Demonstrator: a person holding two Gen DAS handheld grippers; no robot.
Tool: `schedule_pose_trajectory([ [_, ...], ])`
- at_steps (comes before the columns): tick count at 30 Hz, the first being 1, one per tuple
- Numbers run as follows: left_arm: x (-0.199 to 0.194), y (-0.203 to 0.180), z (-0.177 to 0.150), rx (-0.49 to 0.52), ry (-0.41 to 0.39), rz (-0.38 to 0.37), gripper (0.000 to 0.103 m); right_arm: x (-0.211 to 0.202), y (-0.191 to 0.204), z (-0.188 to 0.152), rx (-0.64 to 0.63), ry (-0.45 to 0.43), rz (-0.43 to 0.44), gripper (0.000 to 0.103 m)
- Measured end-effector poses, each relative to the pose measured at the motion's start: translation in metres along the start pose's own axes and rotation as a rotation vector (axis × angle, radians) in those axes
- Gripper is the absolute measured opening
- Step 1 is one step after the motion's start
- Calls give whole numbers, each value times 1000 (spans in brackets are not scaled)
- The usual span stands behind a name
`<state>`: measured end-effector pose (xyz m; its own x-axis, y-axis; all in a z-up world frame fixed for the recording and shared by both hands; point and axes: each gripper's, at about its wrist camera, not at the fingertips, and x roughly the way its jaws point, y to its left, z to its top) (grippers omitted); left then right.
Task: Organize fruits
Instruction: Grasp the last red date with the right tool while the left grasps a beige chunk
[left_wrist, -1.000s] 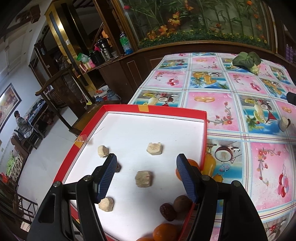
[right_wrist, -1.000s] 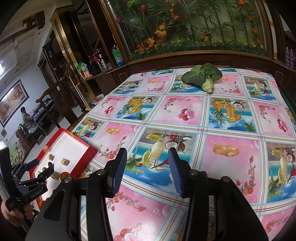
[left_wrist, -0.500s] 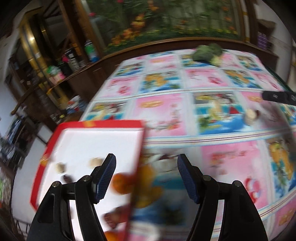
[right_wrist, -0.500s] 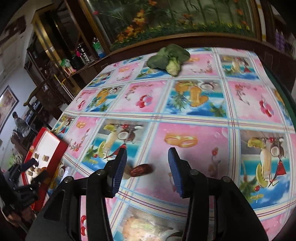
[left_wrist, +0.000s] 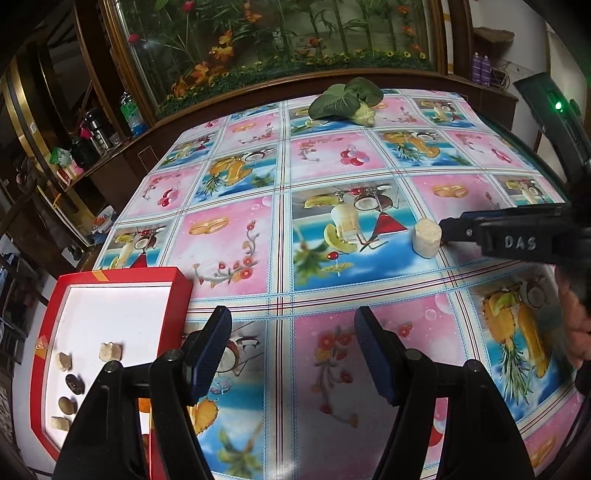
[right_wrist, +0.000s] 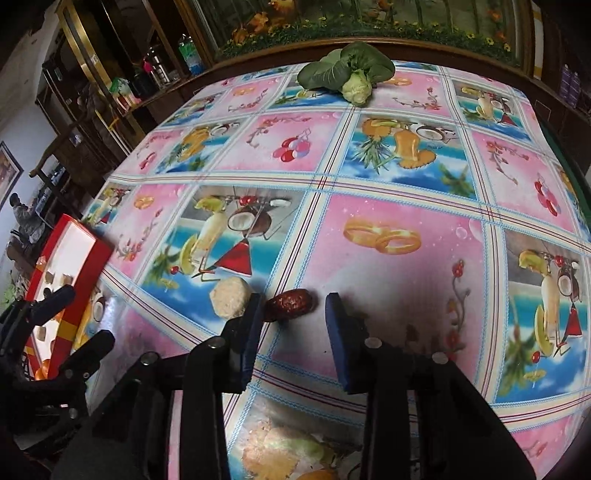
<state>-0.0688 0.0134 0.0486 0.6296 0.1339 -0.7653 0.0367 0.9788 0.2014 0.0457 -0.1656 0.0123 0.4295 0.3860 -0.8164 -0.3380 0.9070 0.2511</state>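
Right gripper (right_wrist: 291, 310): jaws spread, nothing pinched, tips low over the tablecloth (right_wrist: 388, 177). Red date (right_wrist: 291, 305) lying on the cloth at the mouth of the jaws, nearer the left finger (right_wrist: 251, 325) and just ahead of its tip; contact cannot be told. Pale, rough-surfaced cylindrical piece (right_wrist: 229, 297) standing just outside that left finger, close beside the date. Same piece (left_wrist: 427, 238) seen from the left wrist view immediately in front of the right gripper's tip (left_wrist: 448, 229). Part of a hand (left_wrist: 574, 321) visible at the right edge behind that tool.

Left gripper (left_wrist: 291, 332): jaws spread wide, empty, held above the cloth with bare printed pattern between the fingers. Down and to its left, red tray (left_wrist: 177, 295) with white floor at the table's near-left corner. Inside the tray, along its left half: several pale chunks (left_wrist: 110, 350), a dark date (left_wrist: 75, 384) and a brown round fruit (left_wrist: 67, 405). Something orange (left_wrist: 144, 405) partly hidden behind the left finger.

Far ahead of both grippers, at the table's far edge: leafy green vegetable (right_wrist: 347, 74) lying on its side. Beyond it, wooden cabinet with a planted glass display (left_wrist: 280, 48).
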Motion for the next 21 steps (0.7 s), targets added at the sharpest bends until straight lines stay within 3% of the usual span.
schedule_pose_trajectory([
  [9,2,-8,1,3,1,-30,69,9,18,-1,-87,-69,-95,36],
  [15,2,-9,4,-12,3,-33,69,13,18,3,-98,-116,-81,36],
  [16,1,-9,4,-15,4,-36,69,13,19,3,-101,-113,-84,35],
  [19,1,-12,6,-13,6,-37,69,14,20,4,-118,-105,-141,17],
  [21,0,-16,7,-5,7,-40,69,12,14,6,-79,-91,-104,17],
])
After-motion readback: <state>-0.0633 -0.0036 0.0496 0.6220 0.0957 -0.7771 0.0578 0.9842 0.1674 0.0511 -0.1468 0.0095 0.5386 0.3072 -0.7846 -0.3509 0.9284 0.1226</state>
